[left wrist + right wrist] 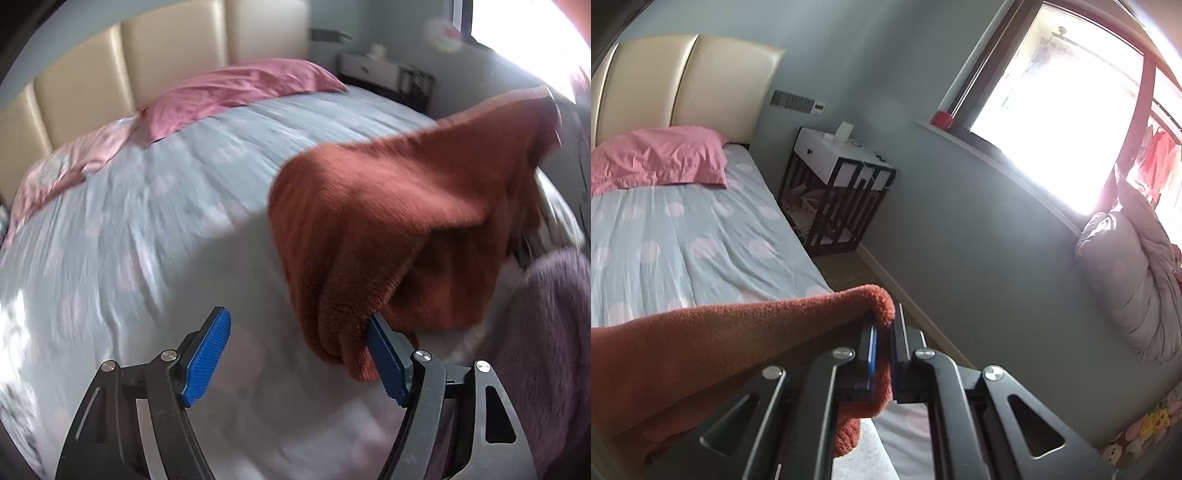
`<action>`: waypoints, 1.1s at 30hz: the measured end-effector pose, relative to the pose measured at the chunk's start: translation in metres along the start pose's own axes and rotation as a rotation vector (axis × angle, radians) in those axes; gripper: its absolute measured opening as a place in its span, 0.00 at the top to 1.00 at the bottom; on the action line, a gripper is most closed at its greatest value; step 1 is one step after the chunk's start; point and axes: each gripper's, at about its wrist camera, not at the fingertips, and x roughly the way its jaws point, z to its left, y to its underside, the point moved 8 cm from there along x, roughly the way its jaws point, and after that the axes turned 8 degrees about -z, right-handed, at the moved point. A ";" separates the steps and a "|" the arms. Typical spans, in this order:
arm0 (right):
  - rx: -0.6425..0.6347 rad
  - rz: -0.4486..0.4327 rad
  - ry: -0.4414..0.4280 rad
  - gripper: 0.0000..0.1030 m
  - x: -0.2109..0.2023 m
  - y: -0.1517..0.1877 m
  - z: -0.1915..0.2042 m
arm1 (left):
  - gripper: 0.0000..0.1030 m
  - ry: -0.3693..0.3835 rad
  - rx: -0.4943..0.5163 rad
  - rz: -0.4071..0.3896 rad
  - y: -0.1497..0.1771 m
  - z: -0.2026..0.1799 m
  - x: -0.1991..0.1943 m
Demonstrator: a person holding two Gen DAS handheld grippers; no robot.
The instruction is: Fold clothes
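Note:
A rust-orange fleece garment hangs above the bed, stretched between my two grippers. In the left wrist view my left gripper stands open over the sheet. One bunched corner of the fleece rests against the inner face of its right blue pad, while the left pad is bare. In the right wrist view my right gripper is shut on another edge of the fleece garment, which runs off to the lower left.
The bed has a pale blue sheet with pink dots, a pink pillow and a cream headboard. A nightstand stands beside it under a bright window. A purple fuzzy garment lies at the right. A grey bedding bundle sits by the wall.

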 end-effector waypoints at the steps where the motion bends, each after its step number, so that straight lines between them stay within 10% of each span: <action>1: -0.003 0.004 -0.003 0.95 0.003 0.002 0.000 | 0.28 -0.006 -0.031 -0.015 -0.001 0.005 -0.002; 9: 0.010 0.024 -0.021 0.95 0.018 0.013 0.002 | 0.28 0.039 -0.129 -0.110 -0.011 0.015 -0.026; 14: 0.024 0.031 -0.036 0.95 0.022 0.014 0.003 | 0.47 -0.055 -0.009 -0.038 0.002 0.014 -0.009; 28: 0.009 0.036 -0.033 0.95 0.021 0.013 0.004 | 0.48 0.108 0.061 0.006 0.012 -0.035 0.004; 33: -0.002 0.032 -0.036 0.95 0.018 0.014 0.006 | 0.48 0.057 0.043 0.019 0.007 -0.030 0.019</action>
